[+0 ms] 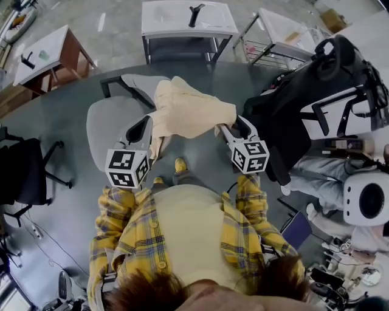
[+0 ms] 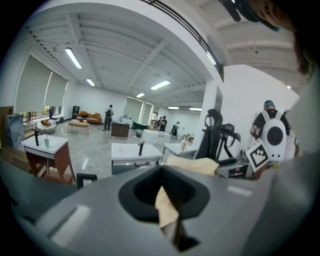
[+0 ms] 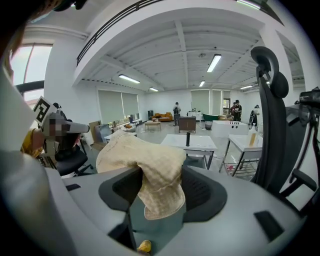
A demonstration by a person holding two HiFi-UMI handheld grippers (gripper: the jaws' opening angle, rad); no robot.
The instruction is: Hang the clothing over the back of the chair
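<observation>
A cream-coloured piece of clothing (image 1: 191, 109) lies bunched over the back of a grey chair (image 1: 106, 127), just ahead of me. My left gripper (image 1: 152, 119) holds its left edge; in the left gripper view the jaws are shut on a fold of the cloth (image 2: 166, 204). My right gripper (image 1: 234, 124) is at the garment's right end. In the right gripper view its jaws stand wide apart, and a flap of the clothing (image 3: 152, 167) hangs loose between them without being pressed.
A black office chair (image 1: 292, 115) stands close on the right, tall in the right gripper view (image 3: 272, 125). Beyond are white tables (image 1: 188, 18) and a wooden-legged desk (image 1: 48, 54). Another black chair (image 1: 24, 170) sits at left. A seated person (image 1: 328, 182) is at far right.
</observation>
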